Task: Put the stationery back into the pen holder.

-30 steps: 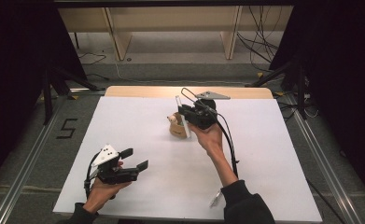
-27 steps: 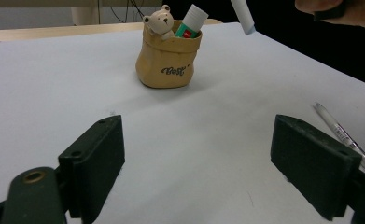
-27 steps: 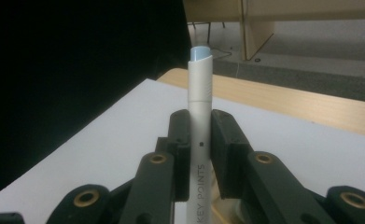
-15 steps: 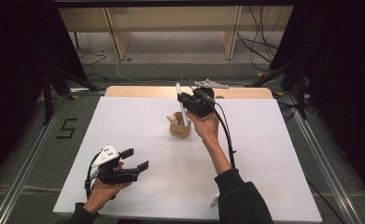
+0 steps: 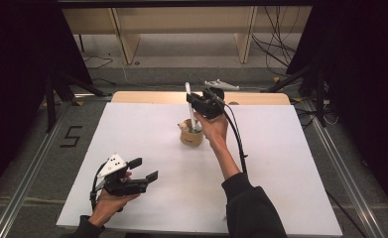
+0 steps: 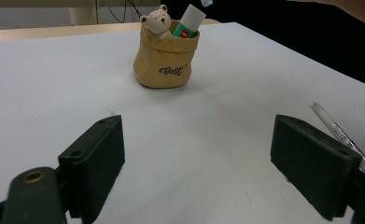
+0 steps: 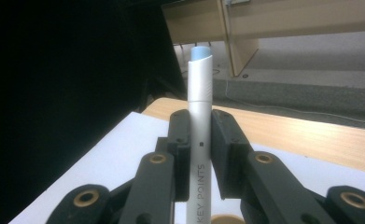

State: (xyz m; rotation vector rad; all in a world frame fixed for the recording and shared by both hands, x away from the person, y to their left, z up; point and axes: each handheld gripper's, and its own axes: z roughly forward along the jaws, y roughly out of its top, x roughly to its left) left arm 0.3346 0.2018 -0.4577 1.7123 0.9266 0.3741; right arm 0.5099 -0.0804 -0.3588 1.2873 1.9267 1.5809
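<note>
A tan bag-shaped pot (image 5: 190,136) with a small bear figure on its rim stands mid-table; in the left gripper view the pot (image 6: 167,60) holds a white tube with a green label (image 6: 188,22). My right gripper (image 5: 195,103) is shut on a white highlighter (image 5: 189,101) held upright, its lower end at the pot's mouth. The right gripper view shows the highlighter (image 7: 200,112) with its blue cap end up, clamped between the jaws of the right gripper (image 7: 200,128). My left gripper (image 5: 144,168) hovers open and holds nothing near the front left of the table; the left gripper (image 6: 196,154) faces the pot.
A white sheet (image 5: 132,129) covers the table, with a wooden strip (image 5: 147,97) along its far edge. A clear pen (image 6: 339,135) lies on the sheet beside my left gripper's right jaw. Cables and shelf legs stand on the floor beyond.
My right gripper rose and shifted slightly away from the person, bringing the highlighter upright over the pot. The left gripper stayed put.
</note>
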